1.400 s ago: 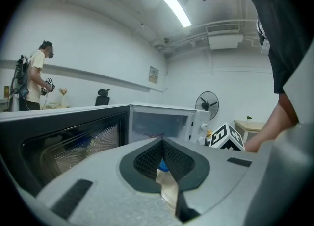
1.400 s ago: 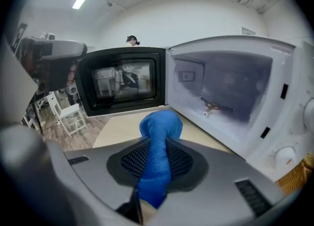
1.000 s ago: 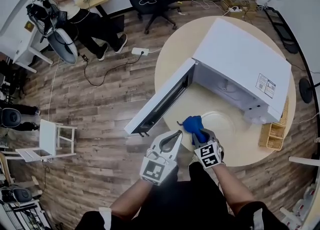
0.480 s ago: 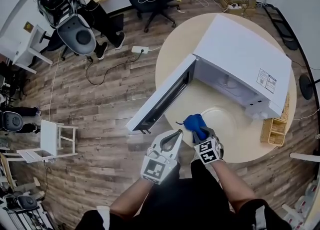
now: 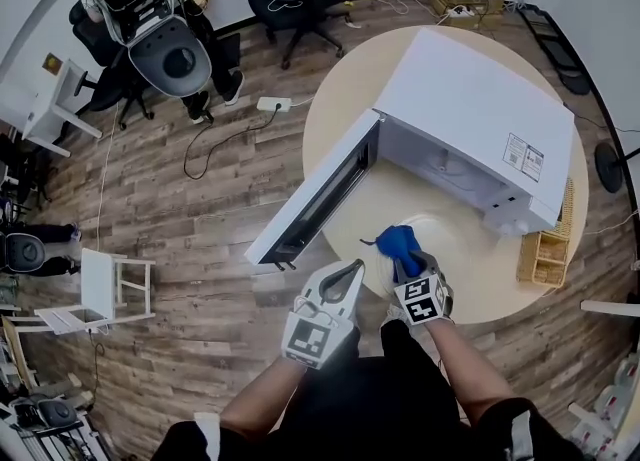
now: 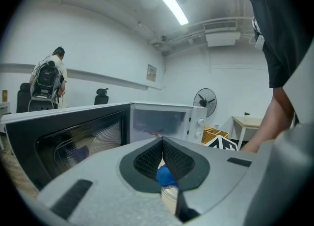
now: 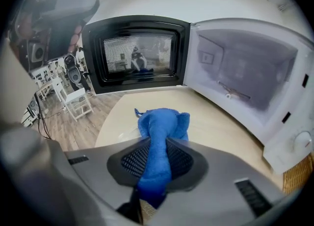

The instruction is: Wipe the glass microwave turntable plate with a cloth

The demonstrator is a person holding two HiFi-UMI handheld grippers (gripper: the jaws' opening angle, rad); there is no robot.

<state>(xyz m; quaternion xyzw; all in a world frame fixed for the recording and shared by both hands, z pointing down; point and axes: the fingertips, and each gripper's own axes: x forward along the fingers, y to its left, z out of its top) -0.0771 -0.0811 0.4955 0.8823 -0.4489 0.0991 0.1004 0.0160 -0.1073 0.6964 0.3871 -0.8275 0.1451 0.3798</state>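
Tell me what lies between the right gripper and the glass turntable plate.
The blue cloth, clamped in the right gripper, with its free end bunched over the glass plate. The right gripper view shows this best.

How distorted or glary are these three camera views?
Head view: strong fisheye curving the floorboards, light even. Left gripper view: the ceiling light blows out white. Right gripper view: dark corners, reflections in the microwave door, the blue cloth sharp.
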